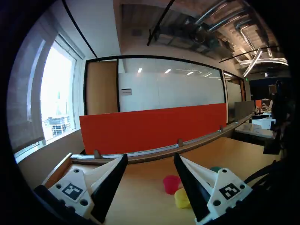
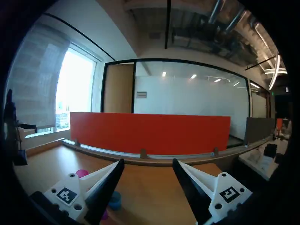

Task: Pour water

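Left tool (image 1: 150, 155) had its two fingers spread wide apart with nothing held between them, above the wooden table (image 1: 142, 191). The only print on it was a black-and-white square marker on each finger. A small sign (image 1: 126, 92) on the glass wall behind was too small to read. Low in the left gripper view, a pink cup (image 1: 171, 183) stood on the table in the gap between the fingers, close to the right-hand finger as that view showed it. It was upright, mouth up, with its long axis vertical. A yellow cup (image 1: 182, 198) sat just beside it, nearer the camera and partly hidden by the same finger, so I could not tell its tilt. A green cup (image 1: 215, 169) peeked over that finger's top edge.

Right tool (image 2: 147, 160) was likewise spread apart with nothing between its fingers, and it bore the same kind of markers. In the right gripper view a magenta cup (image 2: 81, 173) showed past the left-hand finger, and a blue cup (image 2: 115, 200) stood against that finger's inner edge, seemingly upright. An orange divider (image 2: 150, 133) ran along the table's far side.
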A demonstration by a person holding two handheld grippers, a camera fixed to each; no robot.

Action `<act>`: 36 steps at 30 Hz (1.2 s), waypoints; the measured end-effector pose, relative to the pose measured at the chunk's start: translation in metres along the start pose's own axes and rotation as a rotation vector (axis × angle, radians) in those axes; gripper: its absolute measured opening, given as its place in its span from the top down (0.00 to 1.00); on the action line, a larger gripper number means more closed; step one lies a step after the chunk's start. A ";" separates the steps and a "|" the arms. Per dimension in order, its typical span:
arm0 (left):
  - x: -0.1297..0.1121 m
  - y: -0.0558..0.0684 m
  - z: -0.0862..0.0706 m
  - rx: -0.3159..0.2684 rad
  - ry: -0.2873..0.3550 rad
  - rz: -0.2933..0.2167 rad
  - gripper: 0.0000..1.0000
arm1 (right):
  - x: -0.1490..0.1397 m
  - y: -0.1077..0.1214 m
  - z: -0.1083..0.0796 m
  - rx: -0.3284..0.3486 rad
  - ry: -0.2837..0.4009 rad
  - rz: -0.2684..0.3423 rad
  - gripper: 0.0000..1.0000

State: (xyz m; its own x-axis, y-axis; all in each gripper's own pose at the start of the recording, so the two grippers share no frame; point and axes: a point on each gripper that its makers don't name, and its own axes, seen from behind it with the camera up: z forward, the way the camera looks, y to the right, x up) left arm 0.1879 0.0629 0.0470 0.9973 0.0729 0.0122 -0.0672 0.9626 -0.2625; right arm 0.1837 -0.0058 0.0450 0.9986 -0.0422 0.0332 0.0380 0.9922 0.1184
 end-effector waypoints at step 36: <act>-0.053 0.066 0.018 -0.294 -0.172 0.156 0.09 | -0.026 -0.048 0.017 0.308 -0.164 -0.235 0.00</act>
State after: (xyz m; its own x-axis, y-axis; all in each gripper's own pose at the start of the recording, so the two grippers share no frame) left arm 0.1301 0.1274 0.0459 0.9543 0.2795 0.1060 -0.1810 0.8225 -0.5392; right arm 0.1556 -0.0544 0.0549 0.9439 -0.3061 0.1241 0.2263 0.8730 0.4321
